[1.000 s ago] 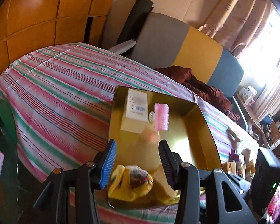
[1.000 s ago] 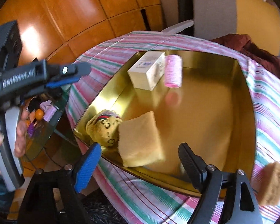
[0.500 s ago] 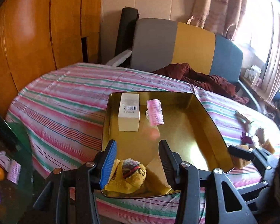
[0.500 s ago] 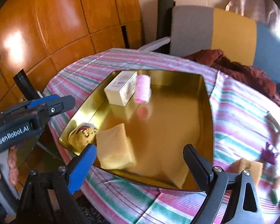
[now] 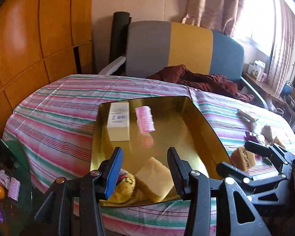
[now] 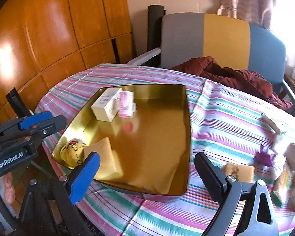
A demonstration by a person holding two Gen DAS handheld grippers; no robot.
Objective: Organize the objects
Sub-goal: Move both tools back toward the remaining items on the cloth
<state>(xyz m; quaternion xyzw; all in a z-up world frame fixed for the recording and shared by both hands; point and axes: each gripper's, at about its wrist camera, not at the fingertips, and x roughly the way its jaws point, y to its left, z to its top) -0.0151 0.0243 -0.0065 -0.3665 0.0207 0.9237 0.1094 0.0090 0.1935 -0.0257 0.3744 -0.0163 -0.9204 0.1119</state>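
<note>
A gold tray [image 5: 210,129] sits on the striped tabletop [image 5: 55,122], ahead of and below both pairs of fingers; inside it, a white box [image 5: 118,121] and a pink hair roller [image 5: 145,119] lie side by side at the far end, well beyond the fingertips, the roller just right of the box; at the near end a yellow plush toy [image 5: 125,184] and a yellow sponge [image 5: 154,179] rest touching each other; in the left wrist view they show between and just past the left gripper [image 5: 144,169], whose fingers stand partly apart with nothing grasped, held above the tray's near rim; the right gripper [image 6: 145,173] hangs over the tray's near right portion, its fingers spread wide and released, nothing between them but the bare gold floor below; the sponge shows just beyond its blue finger [image 6: 82,177]; outside the tray, to the right of the right gripper's black finger, a second sponge [image 6: 239,172] lies on the tabletop, with a purple item [image 6: 264,156] and other small things, blurred, beyond it; a hand [image 6: 2,188] grips the left tool's handle at the lower left of the right wrist view.
</note>
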